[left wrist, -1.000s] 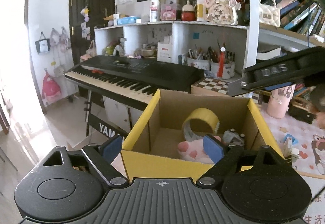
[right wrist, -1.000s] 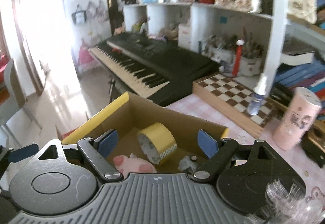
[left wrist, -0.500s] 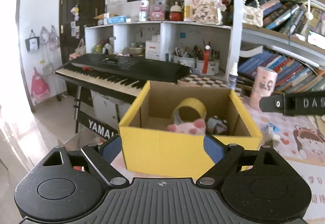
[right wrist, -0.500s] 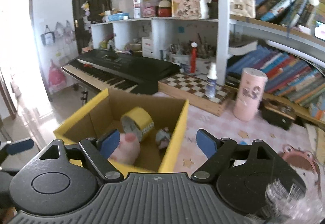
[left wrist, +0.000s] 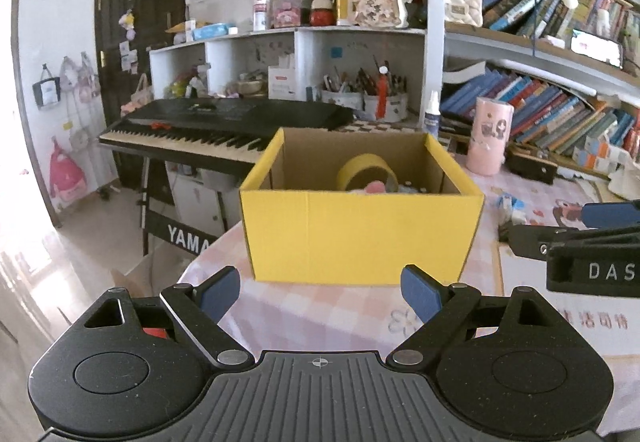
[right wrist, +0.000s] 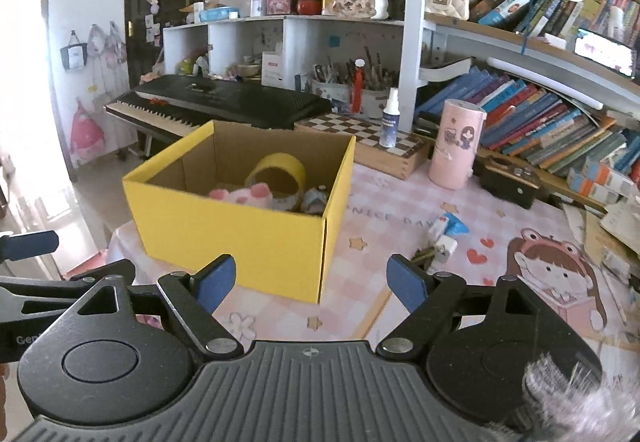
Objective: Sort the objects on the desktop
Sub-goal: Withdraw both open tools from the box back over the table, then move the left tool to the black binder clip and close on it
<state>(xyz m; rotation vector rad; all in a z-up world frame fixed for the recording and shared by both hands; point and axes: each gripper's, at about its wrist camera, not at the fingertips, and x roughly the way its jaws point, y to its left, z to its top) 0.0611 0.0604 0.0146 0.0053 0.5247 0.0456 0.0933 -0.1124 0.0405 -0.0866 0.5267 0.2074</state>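
A yellow cardboard box (left wrist: 360, 234) (right wrist: 236, 234) stands on the pink patterned tablecloth. Inside it lie a roll of yellow tape (right wrist: 276, 169) (left wrist: 366, 169), a pink plush paw (right wrist: 244, 195) and a small bluish item (right wrist: 316, 197). My left gripper (left wrist: 320, 292) is open and empty, a short way in front of the box. My right gripper (right wrist: 310, 282) is open and empty too, near the box's right front corner. On the cloth to the right of the box lie a white charger plug (right wrist: 446, 244), a blue-white packet (right wrist: 450, 224) and some keys (right wrist: 424, 254).
A pink cylinder (right wrist: 456, 143), a white spray bottle (right wrist: 390, 117), a chessboard box (right wrist: 364, 143) and a small dark case (right wrist: 510, 181) stand behind. Bookshelves fill the right. A keyboard piano (left wrist: 224, 121) stands off the table's left edge. The right gripper's body (left wrist: 588, 246) shows at the left view's right side.
Both grippers have drawn back from above the box; it now lies farther ahead and its front wall shows. The right view swung right, showing more tablecloth. Both stay open.
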